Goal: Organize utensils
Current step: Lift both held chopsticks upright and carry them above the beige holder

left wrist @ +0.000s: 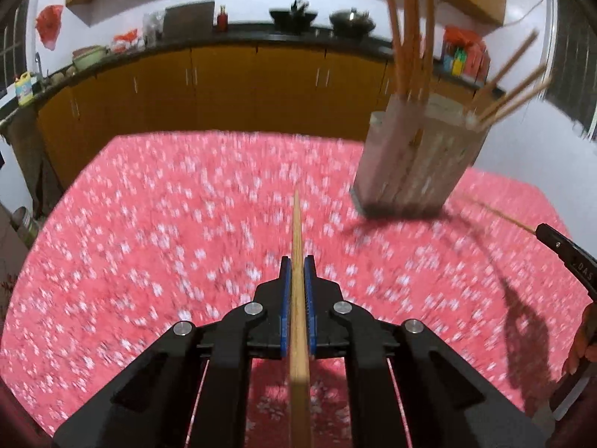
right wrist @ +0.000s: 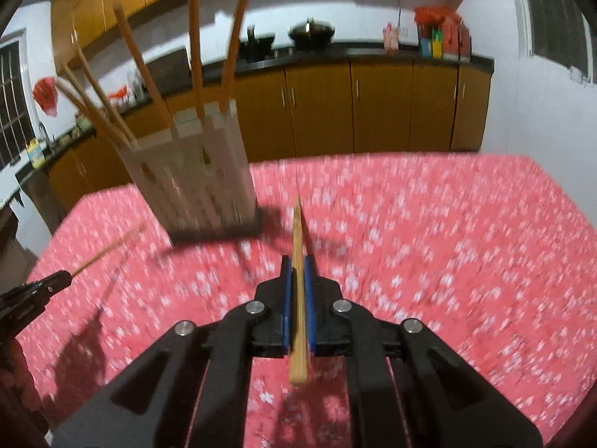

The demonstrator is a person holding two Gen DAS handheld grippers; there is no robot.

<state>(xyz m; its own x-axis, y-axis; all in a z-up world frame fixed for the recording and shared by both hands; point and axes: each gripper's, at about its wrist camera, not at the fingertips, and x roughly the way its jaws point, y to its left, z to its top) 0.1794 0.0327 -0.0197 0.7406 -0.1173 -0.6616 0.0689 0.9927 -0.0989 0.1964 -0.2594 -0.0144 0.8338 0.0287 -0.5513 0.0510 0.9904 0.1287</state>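
Note:
My left gripper [left wrist: 297, 261] is shut on a wooden chopstick [left wrist: 297, 231] that runs forward between its blue pads, above the red flowered tablecloth [left wrist: 168, 231]. A pale slatted utensil holder [left wrist: 414, 160] with several chopsticks stands ahead to the right. In the right wrist view my right gripper [right wrist: 297, 261] is shut on another wooden chopstick [right wrist: 297, 231], and the utensil holder [right wrist: 194, 183] stands ahead to the left. The right gripper's tip [left wrist: 556, 240] shows at the left wrist view's right edge, and the left gripper's tip [right wrist: 48, 283] at the other view's left edge, each with its chopstick sticking out.
The table's far edge [left wrist: 238, 135] faces brown kitchen cabinets [left wrist: 224, 82] under a dark counter with pots and bags. A white wall lies to the right. A hand [left wrist: 582, 339] holds the right gripper at the frame edge. The picture is motion-blurred.

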